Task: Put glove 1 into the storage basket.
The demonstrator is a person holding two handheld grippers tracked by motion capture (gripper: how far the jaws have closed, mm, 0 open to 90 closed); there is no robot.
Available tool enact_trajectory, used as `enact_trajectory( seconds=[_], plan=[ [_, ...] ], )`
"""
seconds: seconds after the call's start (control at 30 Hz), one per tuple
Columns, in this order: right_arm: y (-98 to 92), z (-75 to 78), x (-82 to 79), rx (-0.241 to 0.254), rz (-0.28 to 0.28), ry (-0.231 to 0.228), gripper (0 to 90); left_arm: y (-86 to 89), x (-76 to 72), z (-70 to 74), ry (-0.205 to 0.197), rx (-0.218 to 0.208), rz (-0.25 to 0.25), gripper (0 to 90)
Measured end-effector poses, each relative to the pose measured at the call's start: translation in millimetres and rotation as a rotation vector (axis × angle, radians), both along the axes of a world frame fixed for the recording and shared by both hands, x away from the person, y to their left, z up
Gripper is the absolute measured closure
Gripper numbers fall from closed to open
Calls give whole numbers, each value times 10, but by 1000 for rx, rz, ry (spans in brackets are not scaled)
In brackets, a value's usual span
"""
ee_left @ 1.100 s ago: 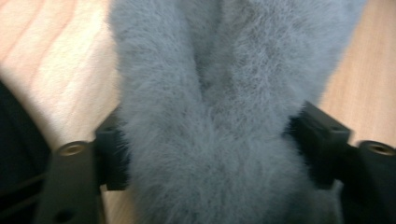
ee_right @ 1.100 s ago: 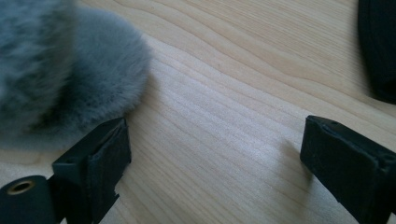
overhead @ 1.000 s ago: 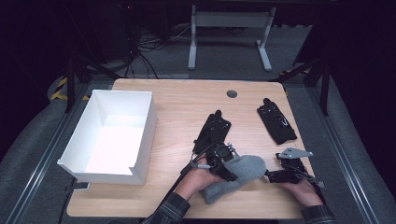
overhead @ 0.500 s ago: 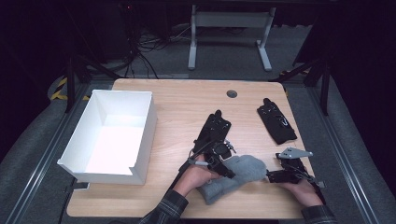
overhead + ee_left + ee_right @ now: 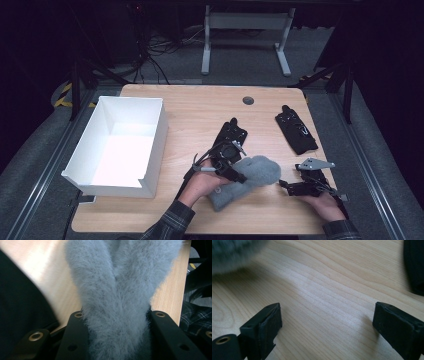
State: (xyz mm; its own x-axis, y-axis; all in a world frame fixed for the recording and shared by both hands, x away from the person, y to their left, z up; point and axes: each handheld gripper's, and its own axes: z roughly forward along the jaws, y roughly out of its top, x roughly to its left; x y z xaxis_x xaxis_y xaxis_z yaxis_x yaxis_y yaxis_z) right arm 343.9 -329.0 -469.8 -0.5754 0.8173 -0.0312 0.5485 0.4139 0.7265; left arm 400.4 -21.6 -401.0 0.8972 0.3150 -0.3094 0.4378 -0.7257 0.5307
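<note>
A fluffy grey mitten (image 5: pixel 245 181) lies at the near middle of a light wooden table (image 5: pixel 200 110), pinched by the left gripper (image 5: pixel 239 177). In the left gripper view the grey fur (image 5: pixel 117 302) bunches up between the two black jaws, which have just been closing and now press into it from both sides, partly closed on the thick pile.

The table has rounded corners and a small round grey cable port (image 5: pixel 248 100) near its far edge. It stands on grey carpet in a dark room. Beyond the far edge are the white legs of a stand (image 5: pixel 245 40) and a tangle of dark cables (image 5: pixel 155 45) on the floor. A strip of yellow and black tape (image 5: pixel 64 95) marks the floor at far left.

On the left side of the table sits a white open-topped box (image 5: pixel 155 137). Its inside shows bare white walls and floor.

Two black gloves lie flat on the right half. One black glove (image 5: pixel 231 136) is near the middle, just beyond the left gripper. The other black glove (image 5: pixel 296 132) lies farther right, well apart from the mitten.

The right gripper (image 5: pixel 285 185) rests at the near right, just beside the mitten, held in the person's right hand (image 5: pixel 322 205). In the right gripper view its jaws stand wide apart over bare wood, holding nothing, with the mitten's blurred edge (image 5: pixel 234 252) at the upper left. A plaid sleeve (image 5: pixel 170 222) covers the left forearm.
</note>
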Motion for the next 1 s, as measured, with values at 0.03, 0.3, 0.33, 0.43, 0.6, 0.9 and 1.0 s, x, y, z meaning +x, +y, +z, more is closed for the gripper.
enact_trajectory(
  seconds=[0.03, 0.3, 0.33, 0.43, 0.6, 0.9, 1.0],
  plan=[
    [0, 0, 0, 0, 0, 0, 86, 22, 9, 31, -4, -7, 6, 666],
    [0, 0, 0, 0, 0, 0, 86, 192, 79, 321, -41, -30, 57, 665],
    [0, 0, 0, 0, 0, -1, 86, 215, 89, 360, -43, -31, 65, 664],
    [0, 0, 0, 0, 0, 0, 86, 277, 113, 471, -54, -38, 83, 664],
    [1, 1, -1, 1, -1, 2, 86, 423, 163, 690, -79, -41, 122, 664],
    [0, 0, -1, 1, -1, 2, 86, 681, 223, 1044, -124, -37, 169, 663],
    [0, 0, -1, 1, -1, 2, 86, 774, 245, 1136, -132, -45, 191, 662]
  ],
)
